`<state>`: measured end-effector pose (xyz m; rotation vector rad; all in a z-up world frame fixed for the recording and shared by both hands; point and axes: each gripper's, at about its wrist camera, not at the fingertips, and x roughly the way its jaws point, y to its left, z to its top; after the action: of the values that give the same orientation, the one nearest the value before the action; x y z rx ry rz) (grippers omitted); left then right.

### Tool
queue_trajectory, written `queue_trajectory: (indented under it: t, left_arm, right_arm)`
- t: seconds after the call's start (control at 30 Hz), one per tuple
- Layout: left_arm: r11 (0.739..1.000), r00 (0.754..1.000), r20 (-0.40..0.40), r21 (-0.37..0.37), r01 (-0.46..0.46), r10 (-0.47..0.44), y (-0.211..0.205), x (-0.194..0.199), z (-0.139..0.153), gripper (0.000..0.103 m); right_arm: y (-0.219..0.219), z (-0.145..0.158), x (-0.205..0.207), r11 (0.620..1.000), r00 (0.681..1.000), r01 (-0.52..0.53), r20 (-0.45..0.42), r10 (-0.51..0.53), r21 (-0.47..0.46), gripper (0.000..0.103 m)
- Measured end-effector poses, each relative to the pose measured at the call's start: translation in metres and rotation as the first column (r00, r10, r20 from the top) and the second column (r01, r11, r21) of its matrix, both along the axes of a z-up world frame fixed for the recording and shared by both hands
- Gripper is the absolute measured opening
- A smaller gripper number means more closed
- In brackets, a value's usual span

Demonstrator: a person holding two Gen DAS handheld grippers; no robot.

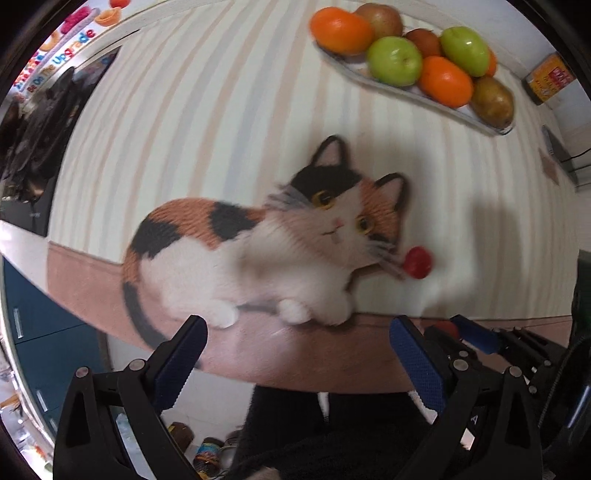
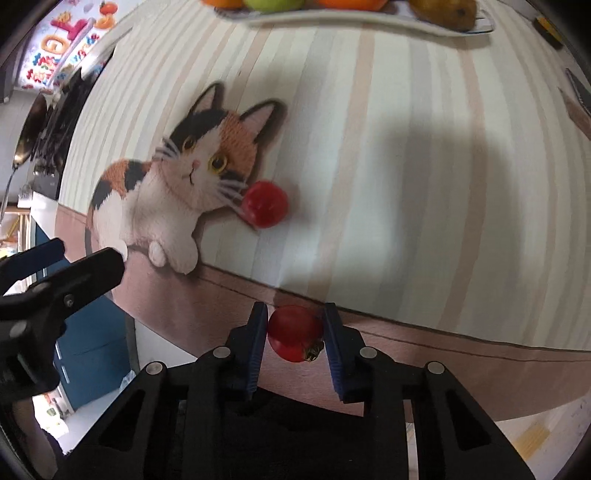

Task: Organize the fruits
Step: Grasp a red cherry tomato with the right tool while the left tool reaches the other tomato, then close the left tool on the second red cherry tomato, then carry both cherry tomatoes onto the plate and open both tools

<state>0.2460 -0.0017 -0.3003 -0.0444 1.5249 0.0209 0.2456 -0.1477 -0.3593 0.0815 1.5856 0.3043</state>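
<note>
Right tongs: clenched on a small red tomato, blue-padded fingers pressing it from either side, dried stem end turned toward the right finger; item held above the brown border at the near edge of the desk. Left tongs: released, jaws spread wide with nothing between them, hanging over the same brown border, below the paws of the cat picture; in the right wrist view the left tongs appear left of that cat, off the desk edge. Desk covering: pale striped cloth with brown border, printed with a calico cat lying down. Second red tomato: loose on the cloth, just beside the cat's whiskers on its right, well apart from both tongs. Shadow: broad grey patch on the cloth right of the cat. Fruit plate: long white dish, beyond the cat and to its right, near the far edge of the desk; contents two oranges, two green apples, brownish pears and a further reddish-brown fruit, piled touching one another. Yellow box: right of the plate, at the far desk corner; label blurred, not legible.
</note>
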Motion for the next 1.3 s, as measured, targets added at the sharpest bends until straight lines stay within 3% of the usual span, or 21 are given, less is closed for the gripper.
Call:
queue_trajectory:
  t: [0.13,0.2,0.27,0.37,0.6,0.83,1.1,1.3]
  left_arm:
    - [0.996,1.0,-0.012,-0.089,0.018,-0.019,-0.016,0.014,-0.007,0.101]
    - [0.984,0.999,-0.048,-0.178,0.004,-0.013,-0.021,0.022,-0.016,0.1]
    - [0.963,0.996,-0.092,-0.267,-0.037,0.013,-0.024,0.03,-0.026,0.092]
    - [0.941,0.989,-0.145,-0.33,-0.078,0.031,-0.028,0.037,-0.038,0.074]
    - [0.949,0.985,-0.174,-0.315,-0.036,-0.02,-0.055,0.044,-0.045,0.051]
    - [0.959,0.985,-0.165,-0.282,0.009,-0.058,-0.071,0.051,-0.052,0.025]
    - [0.954,0.989,-0.146,-0.301,-0.013,-0.033,-0.073,0.058,-0.051,0.023]
    - [0.924,0.994,-0.102,-0.374,-0.077,0.041,-0.042,0.072,-0.02,0.023]
  right_arm:
    - [-0.032,0.016,0.012,0.996,0.996,0.086,0.034,-0.087,0.036,0.033]
    - [-0.046,0.02,0.018,0.992,0.992,0.117,0.041,-0.119,0.045,0.033]
    - [-0.063,0.024,0.026,0.987,0.986,0.155,0.053,-0.157,0.051,0.033]
    - [-0.077,0.025,0.032,0.982,0.981,0.182,0.06,-0.185,0.05,0.033]
    - [-0.108,0.024,0.04,0.972,0.971,0.228,0.058,-0.231,0.058,0.033]
    - [-0.103,0.019,0.04,0.971,0.971,0.231,0.054,-0.234,0.065,0.033]
    - [-0.107,0.025,0.05,0.968,0.968,0.238,0.068,-0.243,0.079,0.033]
    - [-0.11,0.032,0.065,0.952,0.959,0.261,0.071,-0.275,0.159,0.033]
